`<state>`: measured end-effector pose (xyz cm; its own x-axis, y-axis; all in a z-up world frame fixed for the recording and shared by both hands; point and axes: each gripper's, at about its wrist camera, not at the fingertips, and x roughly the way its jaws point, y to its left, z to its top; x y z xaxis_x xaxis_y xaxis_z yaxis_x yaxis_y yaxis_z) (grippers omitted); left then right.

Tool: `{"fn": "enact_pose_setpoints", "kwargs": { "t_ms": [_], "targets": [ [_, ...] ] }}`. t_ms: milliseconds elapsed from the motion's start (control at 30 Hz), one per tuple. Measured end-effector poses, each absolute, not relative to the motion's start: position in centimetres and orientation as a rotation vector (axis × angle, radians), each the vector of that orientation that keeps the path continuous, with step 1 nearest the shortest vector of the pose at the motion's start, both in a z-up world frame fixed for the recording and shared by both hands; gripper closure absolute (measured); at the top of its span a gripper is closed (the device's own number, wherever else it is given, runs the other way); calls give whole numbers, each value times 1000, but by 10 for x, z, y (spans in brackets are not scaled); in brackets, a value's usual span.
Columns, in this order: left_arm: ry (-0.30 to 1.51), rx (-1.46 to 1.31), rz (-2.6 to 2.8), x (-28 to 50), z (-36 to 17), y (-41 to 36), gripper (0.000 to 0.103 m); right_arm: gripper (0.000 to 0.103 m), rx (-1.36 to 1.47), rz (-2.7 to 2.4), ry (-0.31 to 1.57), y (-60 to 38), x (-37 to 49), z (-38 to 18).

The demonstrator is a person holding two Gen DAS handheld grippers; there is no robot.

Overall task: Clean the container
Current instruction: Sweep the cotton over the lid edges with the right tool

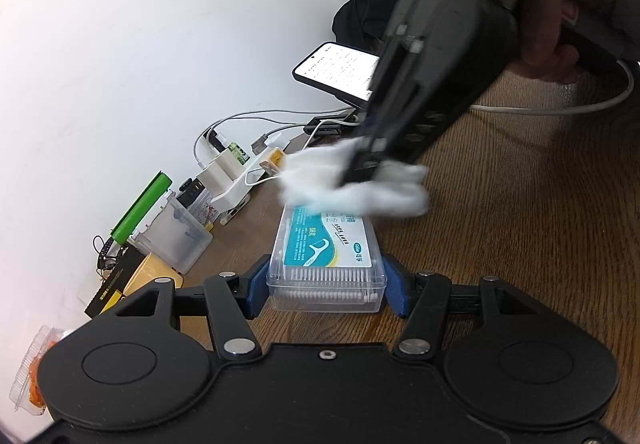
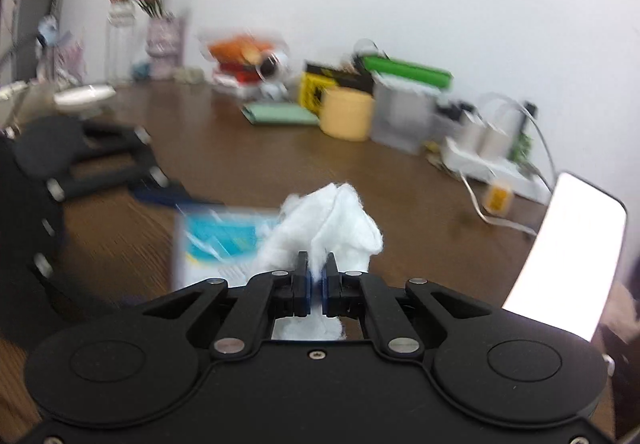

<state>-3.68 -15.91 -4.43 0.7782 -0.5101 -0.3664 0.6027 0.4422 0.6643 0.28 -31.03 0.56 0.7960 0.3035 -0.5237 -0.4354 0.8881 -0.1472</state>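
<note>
A clear plastic container of floss picks with a teal label lies on the wooden table. My left gripper is shut on its near end, blue pads against both sides. My right gripper is shut on a wad of white tissue. In the left wrist view the right gripper presses the tissue onto the container's far end. The container shows blurred to the left of the tissue in the right wrist view, with the left gripper beyond it.
A lit phone leans on a stand at the back. A power strip with cables, a clear box, a yellow cup, a green tube, a flower vase and a green notebook line the wall.
</note>
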Motion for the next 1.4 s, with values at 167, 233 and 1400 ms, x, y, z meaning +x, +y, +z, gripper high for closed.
{"fn": "enact_pose_setpoints", "kwargs": {
  "t_ms": [167,233,1400],
  "targets": [
    [118,872,-692,-38,-44,-159,46,99,-268,497,574,-312,-12,1],
    [118,872,-692,-38,-44,-159,46,99,-227,586,568,-304,-16,6],
    [119,871,-691,-35,-43,-158,46,98,-285,535,569,-294,-19,11]
  ]
}}
